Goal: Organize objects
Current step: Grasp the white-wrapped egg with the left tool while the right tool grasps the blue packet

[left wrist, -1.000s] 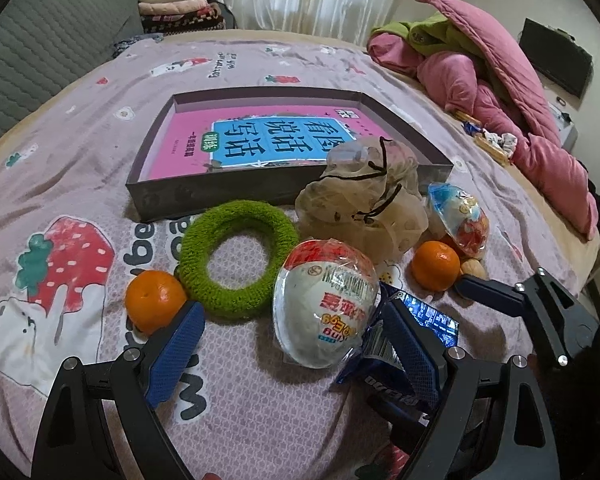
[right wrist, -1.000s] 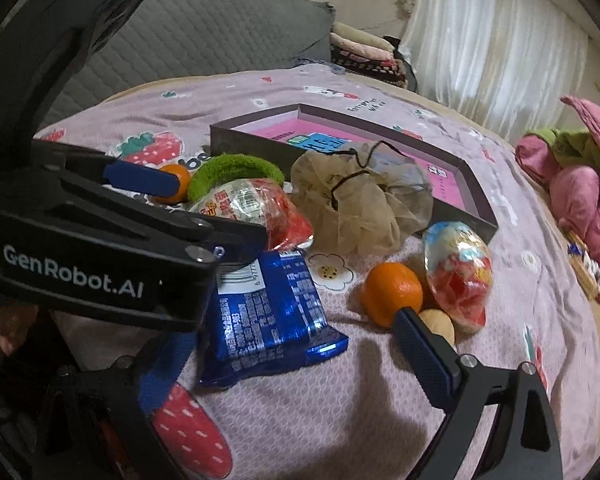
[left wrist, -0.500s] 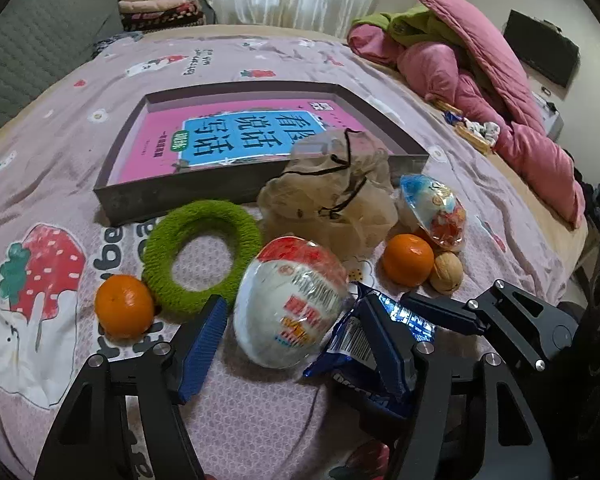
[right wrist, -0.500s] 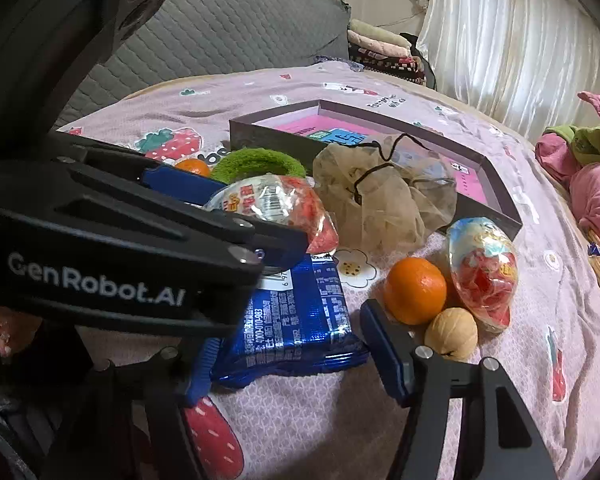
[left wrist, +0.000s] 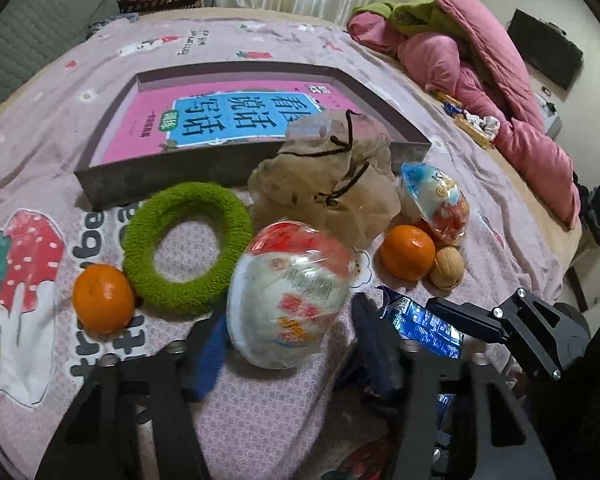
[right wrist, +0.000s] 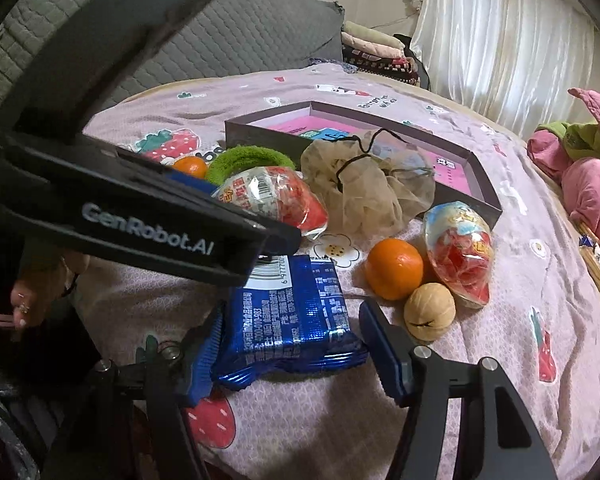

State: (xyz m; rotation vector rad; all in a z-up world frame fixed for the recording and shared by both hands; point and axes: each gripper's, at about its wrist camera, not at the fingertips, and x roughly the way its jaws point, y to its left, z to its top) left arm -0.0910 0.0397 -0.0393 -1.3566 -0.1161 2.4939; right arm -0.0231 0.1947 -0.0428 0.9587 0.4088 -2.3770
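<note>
The left gripper (left wrist: 288, 344) is closing around the large wrapped egg (left wrist: 290, 296); the egg sits between the blue pads, which are motion-blurred, so contact cannot be confirmed. The right gripper (right wrist: 290, 340) stands about half open, with the blue biscuit packet (right wrist: 288, 312) between its fingers; the left pad lies against the packet edge, the right pad appears just apart from it. Only the right wrist view shows the whole packet; the left wrist view shows just a blue corner of it (left wrist: 428, 320) behind the left gripper's right finger. The right wrist view also shows fingertips of a hand (right wrist: 32, 300) at the frame's left edge, beneath the left gripper's black body, which blocks much of that view. Taking the egg as landmark: just left of it lies the green fuzzy ring (left wrist: 186, 248), and left of the ring an orange (left wrist: 103, 298), mostly hidden in the right wrist view. Right of the egg lie a second orange (left wrist: 407, 252) and a walnut (left wrist: 446, 266), touching each other, with a smaller wrapped egg (left wrist: 436, 204) behind them. Directly behind the large egg sits a beige mesh drawstring pouch (left wrist: 328, 188), which overlaps the near wall of the grey box (left wrist: 160, 174). A pink book (left wrist: 220, 116) lies flat inside the box. Everything rests on a pink printed bedsheet (left wrist: 260, 412). Far right of the egg lies a heap of pink bedding (left wrist: 480, 80).
</note>
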